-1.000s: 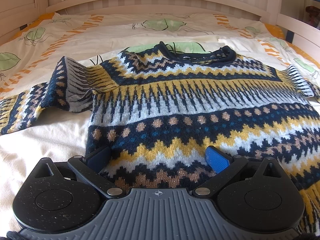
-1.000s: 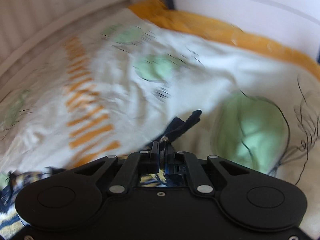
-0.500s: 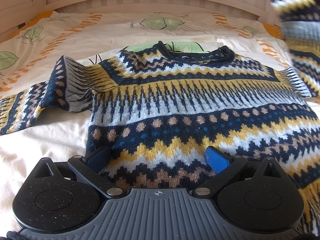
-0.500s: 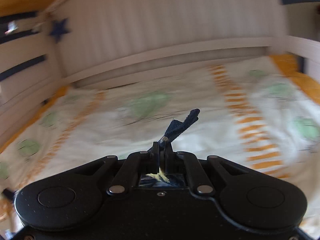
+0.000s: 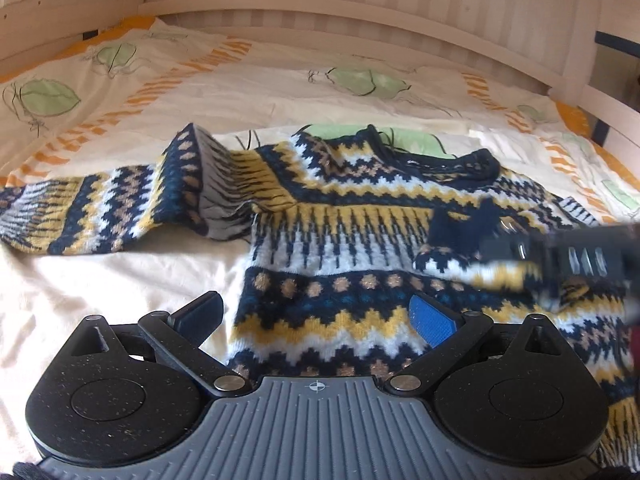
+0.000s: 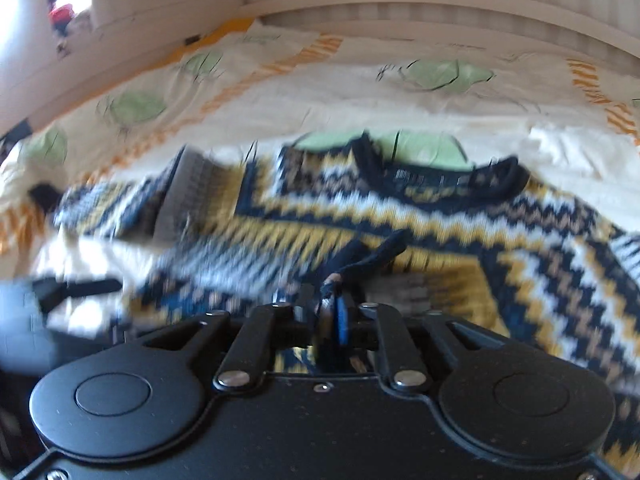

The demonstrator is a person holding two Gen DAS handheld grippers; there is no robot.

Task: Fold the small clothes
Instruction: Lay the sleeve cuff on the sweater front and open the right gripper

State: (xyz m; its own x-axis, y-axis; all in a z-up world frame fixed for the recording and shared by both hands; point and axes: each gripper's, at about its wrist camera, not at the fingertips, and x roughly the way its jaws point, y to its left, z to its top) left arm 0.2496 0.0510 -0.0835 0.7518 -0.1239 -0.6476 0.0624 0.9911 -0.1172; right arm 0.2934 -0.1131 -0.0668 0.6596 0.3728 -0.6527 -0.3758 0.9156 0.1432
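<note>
A navy, yellow and white patterned knit sweater (image 5: pixel 340 240) (image 6: pixel 480 232) lies face up on the bed, neckline far from me. Its left sleeve (image 5: pixel 80 216) stretches out to the left. The right sleeve (image 5: pixel 460 264) is folded in across the chest. Its dark cuff (image 6: pixel 372 256) sticks out between the jaws of my right gripper (image 6: pixel 326 312) (image 5: pixel 496 236), which are opening; a blue pad face shows beside the cuff. My left gripper (image 5: pixel 316 312) (image 6: pixel 60 292) hovers open over the sweater's lower left edge, with nothing between its fingers.
The bed has a cream sheet (image 5: pixel 100 288) and a duvet with green leaves and orange stripes (image 5: pixel 240 80). A white slatted headboard (image 5: pixel 360 8) closes the far side, and a white side rail (image 5: pixel 600 96) runs along the right.
My right gripper swung in from the bed's right side, carrying the sleeve over the chest, and its jaws have parted slightly. My left gripper drew back a little, showing more of the left sleeve.
</note>
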